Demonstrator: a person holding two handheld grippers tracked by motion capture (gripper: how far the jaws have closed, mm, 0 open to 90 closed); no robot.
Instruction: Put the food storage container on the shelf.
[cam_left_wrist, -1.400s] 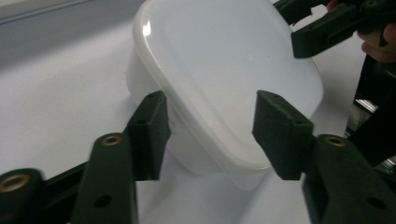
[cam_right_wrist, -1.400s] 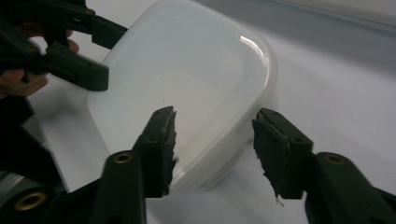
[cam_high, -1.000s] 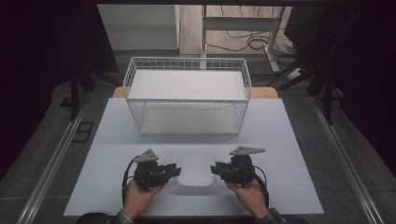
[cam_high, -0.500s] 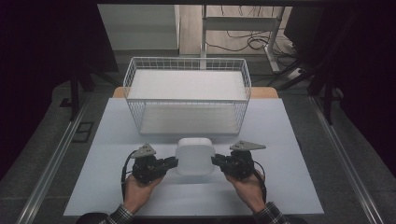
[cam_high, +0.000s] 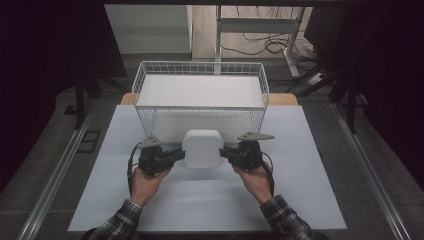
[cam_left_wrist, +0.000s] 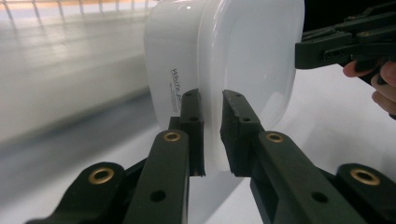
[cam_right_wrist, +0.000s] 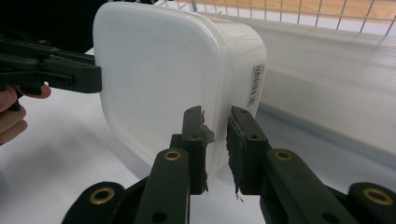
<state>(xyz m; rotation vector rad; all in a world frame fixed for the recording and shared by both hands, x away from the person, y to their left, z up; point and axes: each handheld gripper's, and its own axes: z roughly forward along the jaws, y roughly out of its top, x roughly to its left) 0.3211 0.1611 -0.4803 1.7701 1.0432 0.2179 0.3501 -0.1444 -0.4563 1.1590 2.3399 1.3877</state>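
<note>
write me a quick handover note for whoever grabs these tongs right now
Left tongs: shut on the left rim of the white lidded container.
Right tongs: shut on its right rim.
Container: held between both, lifted off the white table, tipped so its lid faces the person, just in front of the wire basket.
Done: picked up with both hands.
Left: probably carry it on over the near wall and set it in the basket, then release both sides.
</note>
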